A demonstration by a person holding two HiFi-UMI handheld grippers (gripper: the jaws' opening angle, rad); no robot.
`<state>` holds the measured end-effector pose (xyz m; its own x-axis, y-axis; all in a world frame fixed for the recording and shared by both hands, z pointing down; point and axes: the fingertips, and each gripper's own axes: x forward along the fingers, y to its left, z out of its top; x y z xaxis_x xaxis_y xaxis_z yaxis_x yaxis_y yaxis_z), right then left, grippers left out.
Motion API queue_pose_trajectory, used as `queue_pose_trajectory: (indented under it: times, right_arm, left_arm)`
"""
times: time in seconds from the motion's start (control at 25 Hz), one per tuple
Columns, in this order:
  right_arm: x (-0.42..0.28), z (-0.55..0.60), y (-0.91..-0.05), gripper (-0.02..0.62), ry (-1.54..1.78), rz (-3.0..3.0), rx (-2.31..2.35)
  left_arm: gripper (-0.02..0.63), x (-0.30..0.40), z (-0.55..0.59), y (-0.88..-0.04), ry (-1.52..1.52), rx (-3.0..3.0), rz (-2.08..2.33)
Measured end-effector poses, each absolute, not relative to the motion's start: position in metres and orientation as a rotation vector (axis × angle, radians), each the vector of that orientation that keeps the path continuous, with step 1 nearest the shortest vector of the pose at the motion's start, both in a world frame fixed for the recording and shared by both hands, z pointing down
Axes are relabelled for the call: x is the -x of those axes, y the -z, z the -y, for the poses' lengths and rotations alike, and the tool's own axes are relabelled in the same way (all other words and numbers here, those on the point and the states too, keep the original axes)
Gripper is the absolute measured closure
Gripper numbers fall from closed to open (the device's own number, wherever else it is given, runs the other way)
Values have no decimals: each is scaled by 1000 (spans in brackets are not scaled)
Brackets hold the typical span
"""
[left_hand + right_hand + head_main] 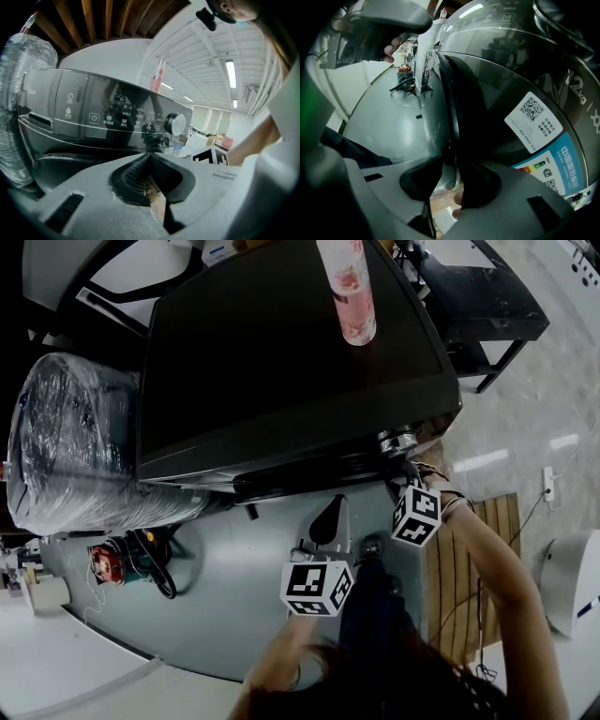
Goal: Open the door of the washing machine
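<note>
- My right hand-held gripper (450, 168) has its jaws spread wide and clenched on the curved, dark, glossy rim of the round washing machine door (451, 103). The rim runs from the upper middle of the right gripper view down between the pads at lower centre.
- My left hand-held gripper (149, 157) is pinched together on nothing. It points at the black glass control panel (108, 112), at centre left of its view.
- I judge the bite on that thin rim to be shallow. A pull along the rim rather than away from the black front-loading washing machine (281, 362) could let the pads slide off.
- If the latch resists and I jerk, the tall pink printed bottle (349, 287) standing on the machine's top could tip over.
- The left hand-held gripper is near the silver dial (175, 123), so a stray nudge might press a button or turn it.
- From the head view the door itself is hidden beneath the lid's overhang and behind my own hair at the bottom edge.
- I cannot make out the latch or the handle recess, nor how far the door stands ajar.
- The white sticker with a square code (533, 121) is too distorted to read.
</note>
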<state>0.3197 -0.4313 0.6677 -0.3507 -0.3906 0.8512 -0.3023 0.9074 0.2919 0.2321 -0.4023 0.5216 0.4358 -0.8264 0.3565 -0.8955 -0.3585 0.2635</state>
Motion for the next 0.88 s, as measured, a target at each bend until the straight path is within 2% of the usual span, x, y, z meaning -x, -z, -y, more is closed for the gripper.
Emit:
queue_pose_trajectory:
  times: [0.88]
  right_arm:
    - [-319, 431, -669, 483, 84, 1923, -549]
  left_arm:
    - [595, -209, 388, -523, -204, -2239, 1500]
